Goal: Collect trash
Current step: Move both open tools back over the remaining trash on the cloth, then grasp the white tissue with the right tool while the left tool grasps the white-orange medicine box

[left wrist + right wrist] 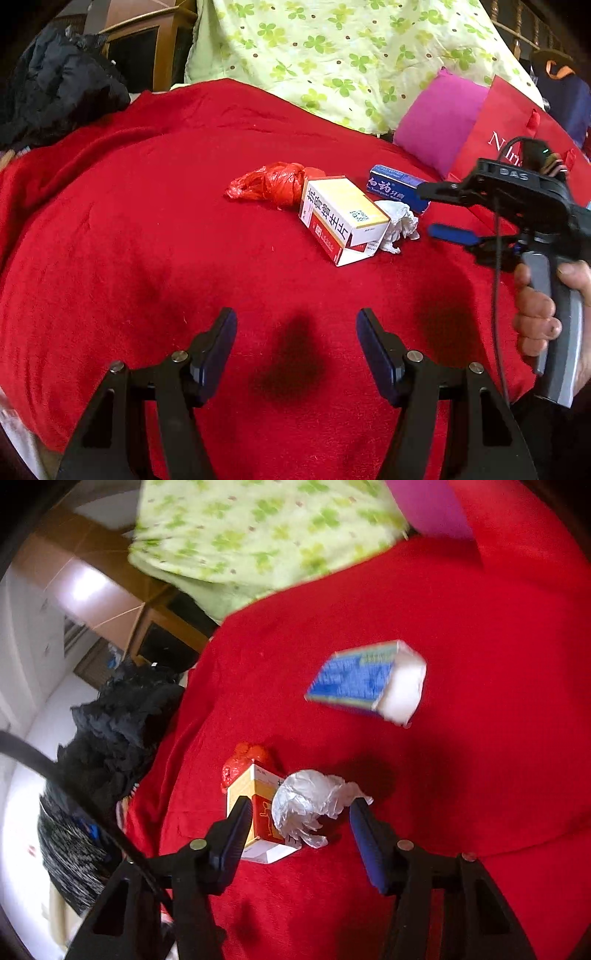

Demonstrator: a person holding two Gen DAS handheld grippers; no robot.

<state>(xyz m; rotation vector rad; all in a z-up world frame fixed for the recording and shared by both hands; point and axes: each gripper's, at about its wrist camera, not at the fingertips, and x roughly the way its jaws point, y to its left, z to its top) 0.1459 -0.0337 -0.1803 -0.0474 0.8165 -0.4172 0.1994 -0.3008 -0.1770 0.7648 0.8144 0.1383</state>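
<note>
Trash lies on a red blanket [147, 240]: a crumpled red plastic bag [271, 182], a yellow-and-white medicine box [341, 219], a crumpled white tissue [400, 225] and a blue toothpaste box [397, 186]. My left gripper [297, 347] is open and empty, well short of the pile. My right gripper [430, 210] is open at the right of the tissue. In the right wrist view the right gripper [301, 818] is open with the tissue [310, 806] between its fingers, the medicine box [258, 812] and red bag [243, 762] behind, and the blue box [364, 681] farther off.
A green clover-print quilt [332, 48] lies behind the pile, with a magenta pillow [439, 118] and a red paper bag [517, 129] at the right. Dark clothing [59, 92] is heaped at the left by a wooden cabinet [147, 48].
</note>
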